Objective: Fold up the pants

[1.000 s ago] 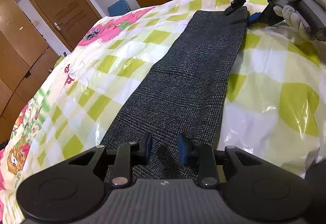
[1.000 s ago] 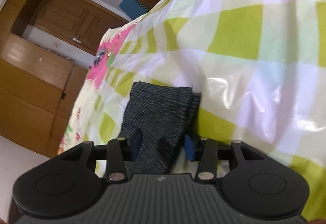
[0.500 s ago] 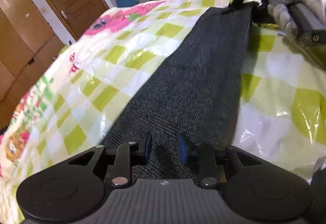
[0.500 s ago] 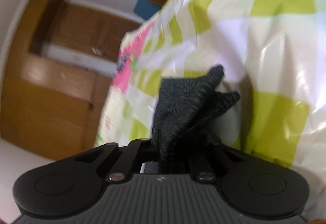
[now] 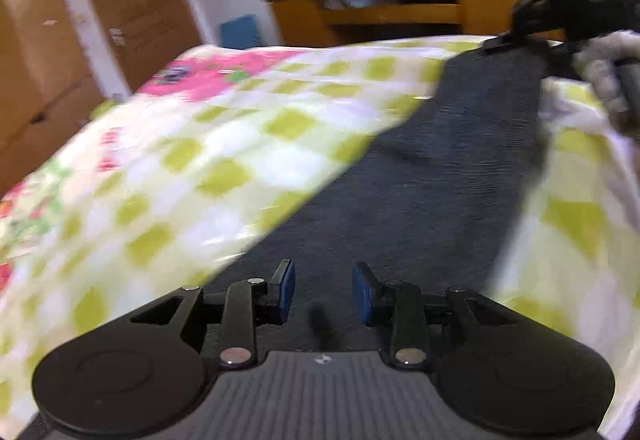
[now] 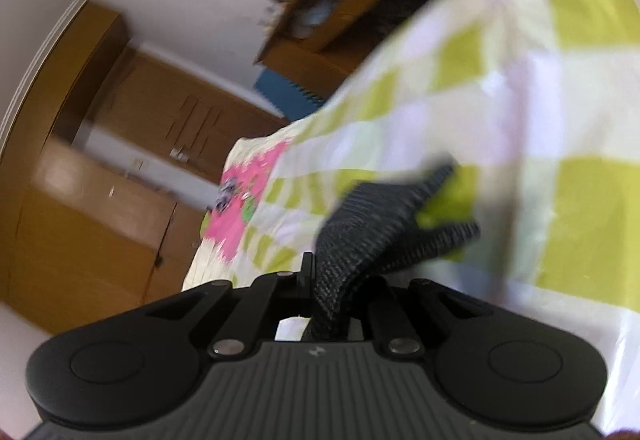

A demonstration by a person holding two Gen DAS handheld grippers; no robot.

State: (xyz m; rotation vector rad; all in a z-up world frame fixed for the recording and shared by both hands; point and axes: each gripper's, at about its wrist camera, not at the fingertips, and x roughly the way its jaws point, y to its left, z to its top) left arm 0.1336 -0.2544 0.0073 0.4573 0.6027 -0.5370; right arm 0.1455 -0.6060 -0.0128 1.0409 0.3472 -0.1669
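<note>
The dark pants (image 5: 452, 168) lie in a long strip on the checked bedspread (image 5: 224, 168). The right gripper (image 6: 320, 280) is clamped on one bunched end; the left gripper (image 5: 323, 290) stands apart over the other. The cloth looks soft, light and floppy, best held at corners.

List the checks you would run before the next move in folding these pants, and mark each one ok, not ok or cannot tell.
1. Right claw shut on one end of the dark grey woven pants: ok.
2. Left claw gripping the near end: not ok, its pads stand apart over the fabric.
3. Pants lying as one straight strip between the claws: ok.
4. No green-and-white checked bedcover pinched in the right claw: cannot tell, the cloth hides one pad.
5. Creases smoothed out: cannot tell, blurred.
</note>
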